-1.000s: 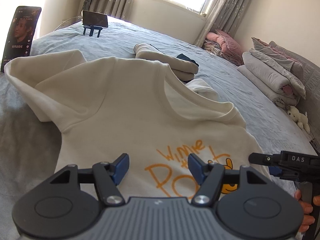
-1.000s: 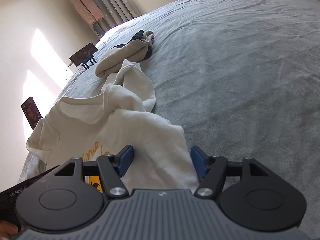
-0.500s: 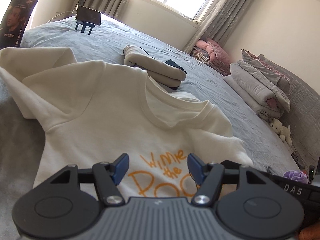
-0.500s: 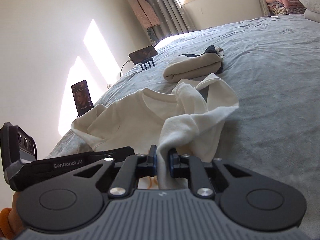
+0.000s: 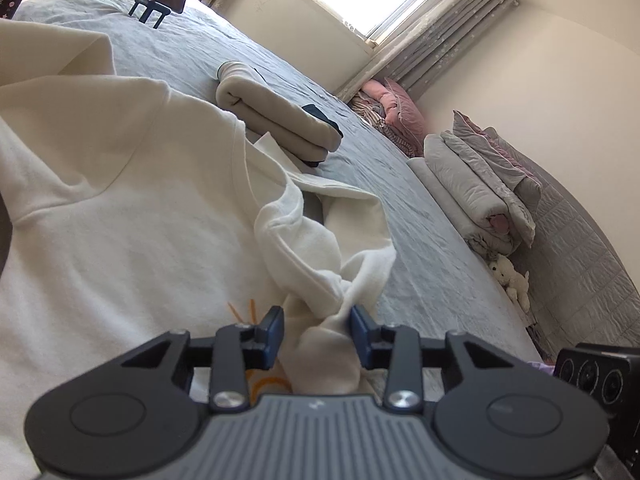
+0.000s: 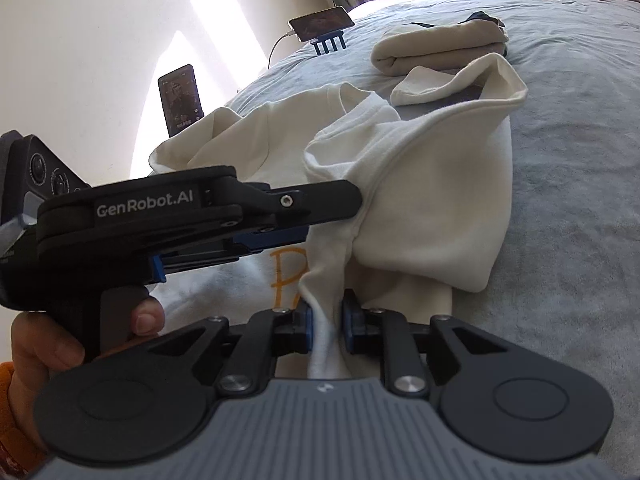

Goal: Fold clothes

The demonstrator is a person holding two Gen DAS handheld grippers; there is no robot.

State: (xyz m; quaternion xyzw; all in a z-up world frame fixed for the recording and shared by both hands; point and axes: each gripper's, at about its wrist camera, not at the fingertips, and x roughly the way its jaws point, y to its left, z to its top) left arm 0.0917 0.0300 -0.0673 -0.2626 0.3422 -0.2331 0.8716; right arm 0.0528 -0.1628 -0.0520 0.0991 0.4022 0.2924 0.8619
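Across the grey bed (image 5: 420, 216) lies the cream sweatshirt (image 5: 120, 220), chest up with orange lettering peeking out at lower centre of the left wrist view, its right side gathered into a twisted bunch. It looks soft, light and floppy, a knit that will sag and crease wherever it is not supported, so hems, cuffs and seam edges seem the safest holds. The right gripper (image 6: 325, 322) has its jaws nearly together, pinching a narrow fold of that cloth; they have just eased slightly wider, with fabric still between them. The left gripper (image 5: 316, 330) has just been closing, and its jaws now press a thicker wad of the same bunch. In the right wrist view it reaches in from the left edge, roughly level, held by a hand (image 6: 60, 340) in an orange cuff. Beyond the sweatshirt sits a folded beige garment (image 5: 276, 120), and further off two phones (image 6: 322, 22) stand propped.
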